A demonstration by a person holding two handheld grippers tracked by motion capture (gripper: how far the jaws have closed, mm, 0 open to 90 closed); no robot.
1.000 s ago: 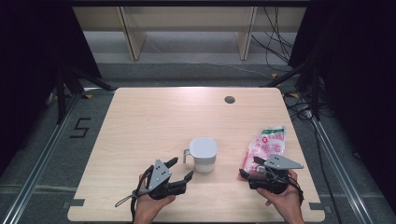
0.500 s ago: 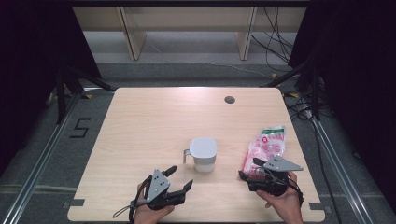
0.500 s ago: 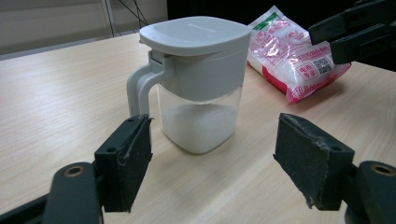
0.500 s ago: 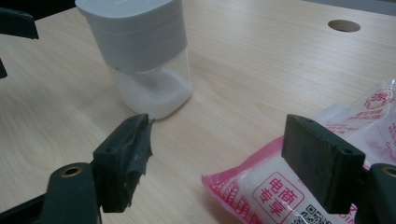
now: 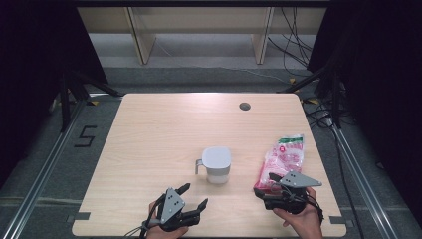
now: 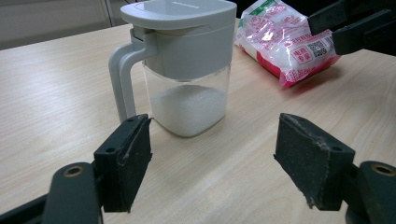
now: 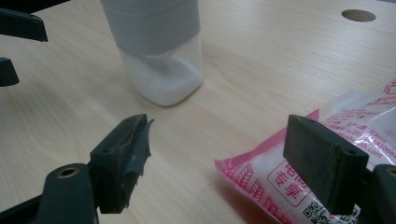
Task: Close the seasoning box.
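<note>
A clear container with a grey lid and handle holds white granules and stands mid-table, also close in the left gripper view. A pink-and-white bag lies to its right. My left gripper is open near the front edge, a short way from the container, and nothing lies between its pads. My right gripper is open at the bag's near end. In the right gripper view, one of its pads is over the bag's corner, and the container stands farther off.
A round cable hole sits near the table's far edge. Shelving legs and cables are on the floor beyond. The other gripper's jaws show at the top right of the left gripper view and the top left of the right gripper view.
My left gripper has drawn back from the container's handle toward the front edge of the table. The right gripper, container and bag have stayed put.
</note>
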